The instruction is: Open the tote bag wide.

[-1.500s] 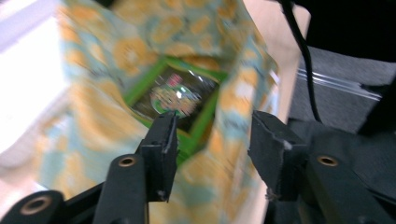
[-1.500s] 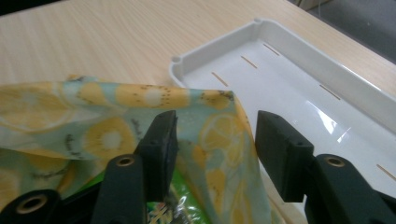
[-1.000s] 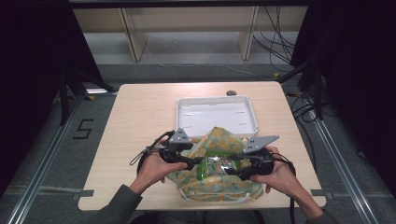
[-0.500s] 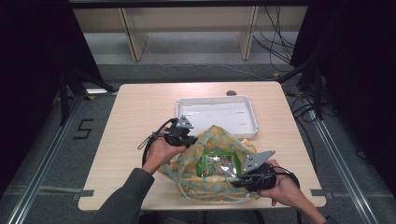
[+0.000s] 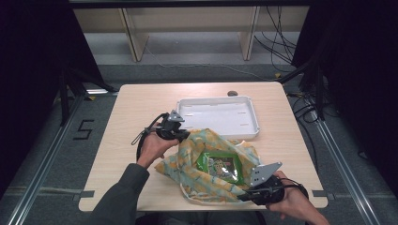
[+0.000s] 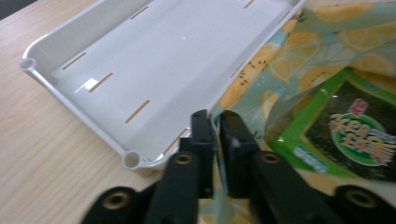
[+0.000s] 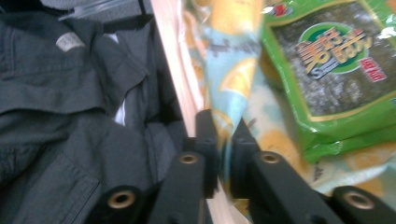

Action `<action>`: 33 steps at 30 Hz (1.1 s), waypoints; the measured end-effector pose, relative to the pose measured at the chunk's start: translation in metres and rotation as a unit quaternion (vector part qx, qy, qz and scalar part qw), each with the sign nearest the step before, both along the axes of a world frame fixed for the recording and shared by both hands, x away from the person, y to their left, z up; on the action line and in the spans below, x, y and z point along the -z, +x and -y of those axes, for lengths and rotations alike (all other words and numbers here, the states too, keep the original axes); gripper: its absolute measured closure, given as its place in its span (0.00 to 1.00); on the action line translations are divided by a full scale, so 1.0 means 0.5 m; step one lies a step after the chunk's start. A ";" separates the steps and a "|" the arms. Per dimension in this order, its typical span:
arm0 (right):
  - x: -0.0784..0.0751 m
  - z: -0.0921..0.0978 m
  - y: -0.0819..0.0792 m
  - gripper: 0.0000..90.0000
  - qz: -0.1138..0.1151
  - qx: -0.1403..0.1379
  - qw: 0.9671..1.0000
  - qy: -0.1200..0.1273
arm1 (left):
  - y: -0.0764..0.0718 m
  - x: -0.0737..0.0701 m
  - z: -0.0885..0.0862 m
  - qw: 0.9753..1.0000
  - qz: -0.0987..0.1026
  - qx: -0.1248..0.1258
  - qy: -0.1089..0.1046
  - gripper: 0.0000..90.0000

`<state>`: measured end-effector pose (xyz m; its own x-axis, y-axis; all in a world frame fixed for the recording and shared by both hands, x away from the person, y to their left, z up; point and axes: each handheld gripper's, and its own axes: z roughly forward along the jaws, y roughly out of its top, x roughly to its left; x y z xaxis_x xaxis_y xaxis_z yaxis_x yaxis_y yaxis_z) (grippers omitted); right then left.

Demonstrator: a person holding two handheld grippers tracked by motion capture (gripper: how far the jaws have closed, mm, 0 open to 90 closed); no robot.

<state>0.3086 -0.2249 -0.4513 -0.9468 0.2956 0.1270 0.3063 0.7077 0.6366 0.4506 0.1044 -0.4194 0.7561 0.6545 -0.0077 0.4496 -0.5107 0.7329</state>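
A yellow and pale-blue lemon-print bag point(image 5: 206, 168) lies spread open on the near half of the wooden table point(image 5: 141, 103). Inside it rests a green seaweed snack packet point(image 5: 219, 166) point(image 6: 348, 130) point(image 7: 336, 74). My left gripper point(image 5: 180, 135) point(image 6: 217, 122) is shut on the bag's far-left edge point(image 6: 261, 79), right beside the white tray point(image 5: 220, 115) point(image 6: 163, 60). My right gripper point(image 5: 244, 197) point(image 7: 223, 128) is shut on the bag's near edge point(image 7: 229, 70) at the table's front edge.
The white tray is empty and stands just behind the bag. A small dark round thing point(image 5: 232, 93) lies at the table's far edge. Shelving and cables sit on the floor beyond. A dark sleeve point(image 7: 70, 116) hangs below the table edge.
My left gripper has moved up and left with its bag edge, and my right gripper has dropped toward the front edge. The bag's mouth is wider, showing more of the packet.
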 end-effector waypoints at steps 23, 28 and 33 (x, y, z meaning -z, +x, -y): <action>-0.075 -0.073 0.173 0.52 0.049 0.022 0.998 0.025 | -0.301 -0.075 -0.070 0.990 0.025 0.039 -0.135 0.61; -0.055 -0.089 0.203 0.51 0.040 0.008 0.999 0.008 | -0.331 -0.032 -0.068 0.990 0.026 0.052 -0.130 0.79; -0.039 -0.098 0.228 0.51 0.029 0.006 1.000 0.002 | -0.341 0.020 -0.041 0.992 0.015 0.068 -0.109 0.95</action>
<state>0.4225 -0.1761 -0.4316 -0.9491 0.3063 0.0735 0.2774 0.7021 0.6558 0.2803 0.1248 -0.4296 0.8396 0.5310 -0.1143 0.3639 -0.3936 0.8442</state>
